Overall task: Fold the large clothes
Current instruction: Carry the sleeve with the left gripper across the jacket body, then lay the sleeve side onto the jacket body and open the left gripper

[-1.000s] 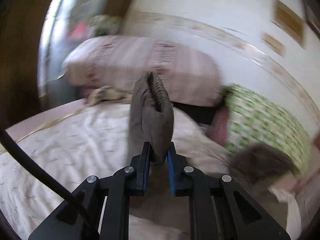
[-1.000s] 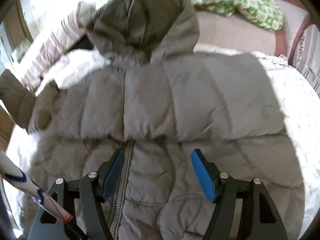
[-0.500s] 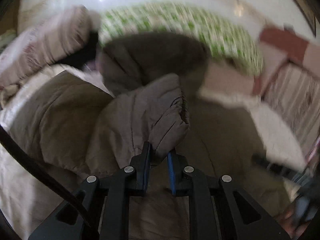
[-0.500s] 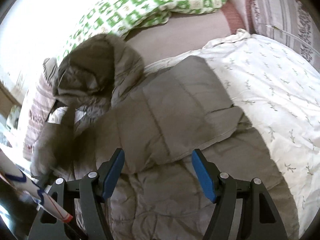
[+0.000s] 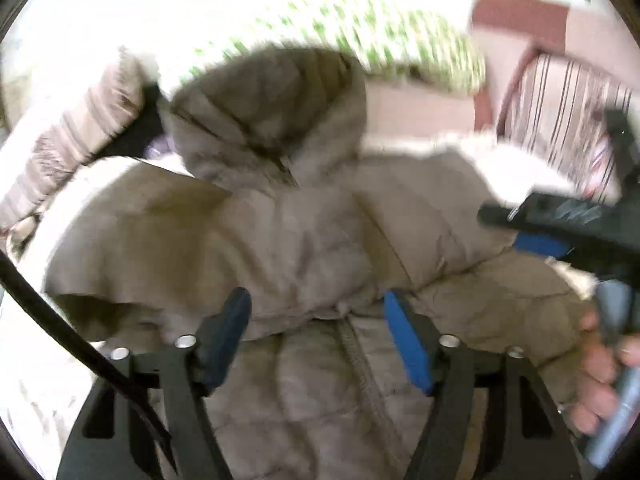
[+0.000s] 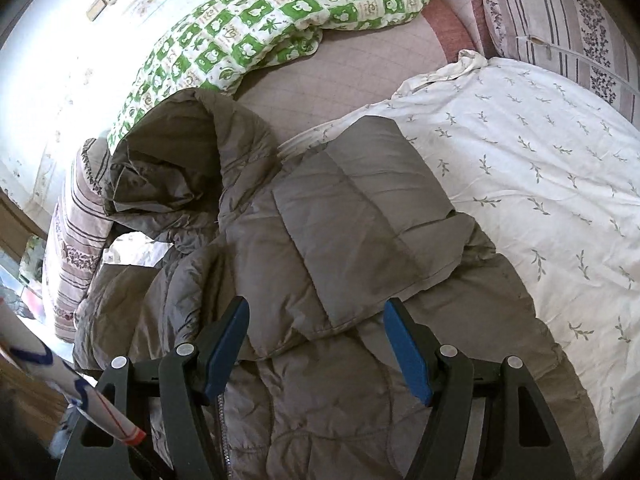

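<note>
**Grey-brown puffer jacket spread on a bed, both grippers wide above it**

Blue-padded black left gripper (image 5: 316, 336) nearest in the left wrist view, angled downward over the jacket (image 5: 304, 240), jaws just opened and now standing wide, nothing pinched, folded sleeve fabric lying beneath and between the pads without being pressed. Zipper (image 5: 360, 364) running up the middle just past the pads. At the right edge, a person's hand (image 5: 600, 368) wrapped round a pale handle, with the other gripper's black fingers reaching in level above it. View blurred.

Right gripper (image 6: 316, 340) likewise tilted down, jaws spread wide and gripping nothing, poised over the jacket's (image 6: 320, 248) chest. One sleeve (image 6: 360, 216) folded flat across the front. Hood (image 6: 180, 160) lying crumpled beyond, toward the upper left. White leaf-print quilt (image 6: 540, 184) under and to the right of the garment. Farther back, green-and-white checked pillow (image 6: 280, 20); striped pillow (image 6: 560, 20) at the far right corner.
</note>
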`<state>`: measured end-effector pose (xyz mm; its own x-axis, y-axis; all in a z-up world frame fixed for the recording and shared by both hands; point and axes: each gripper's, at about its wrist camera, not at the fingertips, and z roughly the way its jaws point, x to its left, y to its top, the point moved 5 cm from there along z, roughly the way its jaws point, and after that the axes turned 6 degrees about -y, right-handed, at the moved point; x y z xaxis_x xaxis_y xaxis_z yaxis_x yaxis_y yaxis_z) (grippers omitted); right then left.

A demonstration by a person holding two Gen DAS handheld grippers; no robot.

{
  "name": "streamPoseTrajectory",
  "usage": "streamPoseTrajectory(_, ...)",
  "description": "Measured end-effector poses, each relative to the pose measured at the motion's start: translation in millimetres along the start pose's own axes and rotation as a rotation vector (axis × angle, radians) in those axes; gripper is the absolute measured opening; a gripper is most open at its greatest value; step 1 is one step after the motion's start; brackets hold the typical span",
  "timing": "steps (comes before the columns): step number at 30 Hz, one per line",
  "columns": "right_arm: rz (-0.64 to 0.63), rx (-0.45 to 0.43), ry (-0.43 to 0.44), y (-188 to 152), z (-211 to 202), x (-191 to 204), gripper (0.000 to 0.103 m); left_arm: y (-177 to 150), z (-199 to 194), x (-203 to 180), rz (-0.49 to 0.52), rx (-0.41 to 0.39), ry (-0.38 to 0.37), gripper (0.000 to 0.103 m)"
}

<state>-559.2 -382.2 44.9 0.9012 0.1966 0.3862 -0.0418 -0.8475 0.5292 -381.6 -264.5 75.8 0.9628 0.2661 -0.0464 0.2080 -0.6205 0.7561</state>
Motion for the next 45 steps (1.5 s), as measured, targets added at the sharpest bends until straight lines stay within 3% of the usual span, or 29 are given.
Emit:
streamPoseTrajectory(3,-0.007,-0.005,0.033,-3,1,6,0.074,4,-41,49,-0.128,-0.132,0.050,0.086)
streamPoseTrajectory(6,-0.006,0.017,0.110,-9,5,15,0.074,2,-45,112,-0.298,-0.177,0.095,0.086)
streamPoseTrajectory(9,0.007,0.051,0.209,-16,12,28,0.074,-13,-20,168,-0.486,-0.084,0.084,0.086)
streamPoseTrajectory(12,0.026,0.097,0.308,-25,27,46,0.074,-25,-5,200,-0.631,-0.034,0.038,0.086)
streamPoseTrajectory(14,0.047,0.118,0.359,-29,36,55,0.072,-28,-2,210,-0.642,-0.018,0.049,0.086)
streamPoseTrajectory(16,0.068,0.147,0.414,-34,45,64,0.063,-26,-5,210,-0.631,-0.034,0.067,0.086)
streamPoseTrajectory(21,0.094,0.192,0.437,-49,66,76,0.062,-25,-18,217,-0.614,-0.086,0.127,0.086)
streamPoseTrajectory(25,0.095,0.186,0.506,-50,63,88,0.061,-22,-18,217,-0.609,-0.095,0.112,0.086)
streamPoseTrajectory(26,0.089,0.186,0.500,-50,64,89,0.059,-21,-18,215,-0.603,-0.098,0.116,0.086)
streamPoseTrajectory(27,0.086,0.192,0.502,-53,66,93,0.051,-19,-18,213,-0.596,-0.106,0.116,0.086)
streamPoseTrajectory(29,0.058,0.216,0.476,-59,74,98,0.024,-17,-18,209,-0.575,-0.113,0.113,0.086)
streamPoseTrajectory(30,0.042,0.222,0.462,-61,75,98,0.018,-17,-19,208,-0.566,-0.117,0.116,0.086)
streamPoseTrajectory(35,0.008,0.093,0.359,-36,51,84,0.017,-14,-29,212,-0.551,-0.153,0.129,0.086)
streamPoseTrajectory(38,0.017,0.059,0.297,-25,43,68,0.017,-16,-24,217,-0.575,-0.142,0.118,0.086)
streamPoseTrajectory(45,-0.063,-0.063,-0.049,-16,36,48,0.016,-24,13,214,-0.550,-0.039,0.110,0.086)
